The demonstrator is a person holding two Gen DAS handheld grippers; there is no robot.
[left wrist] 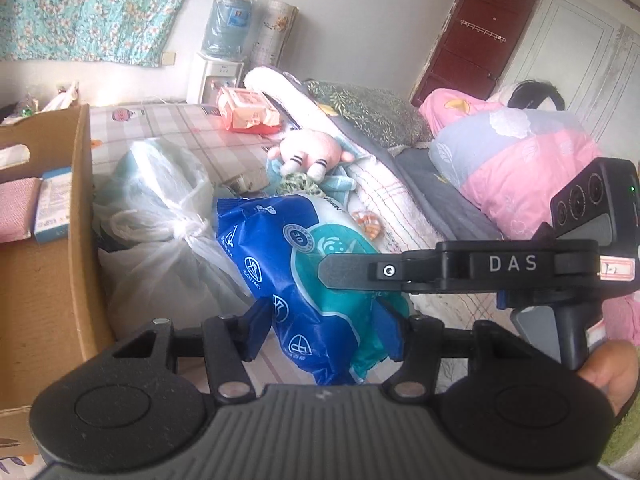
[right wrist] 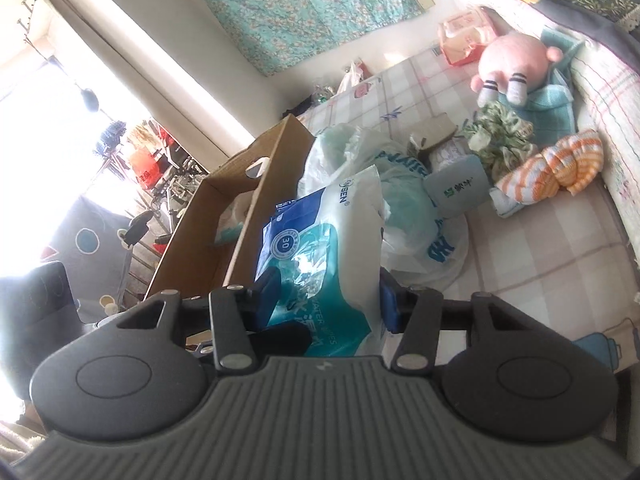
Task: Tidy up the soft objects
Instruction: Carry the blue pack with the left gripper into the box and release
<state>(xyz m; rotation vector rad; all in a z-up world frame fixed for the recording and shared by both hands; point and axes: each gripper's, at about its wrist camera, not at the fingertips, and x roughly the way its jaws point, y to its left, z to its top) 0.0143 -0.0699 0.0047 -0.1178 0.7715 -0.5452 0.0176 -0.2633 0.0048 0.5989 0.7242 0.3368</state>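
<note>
A blue, teal and white pack of wet wipes [left wrist: 288,276] is held between both grippers above the bed. My left gripper [left wrist: 326,330] is shut on its lower end. My right gripper [right wrist: 328,302] is shut on the same pack [right wrist: 324,248]; its black body also shows in the left wrist view [left wrist: 460,270], coming in from the right. A cardboard box [left wrist: 60,248] stands just left of the pack, and it also shows in the right wrist view [right wrist: 240,208]. A pink plush pig [left wrist: 310,150] and an orange striped knit item [right wrist: 556,168] lie on the bed.
Tied clear plastic bags [left wrist: 160,208] lie between box and pack. A pink tissue pack [left wrist: 248,110], a green scrunchie [right wrist: 500,136] and a small grey-green pouch [right wrist: 458,190] lie on the checked sheet. Folded quilts and pillows [left wrist: 516,168] line the right side.
</note>
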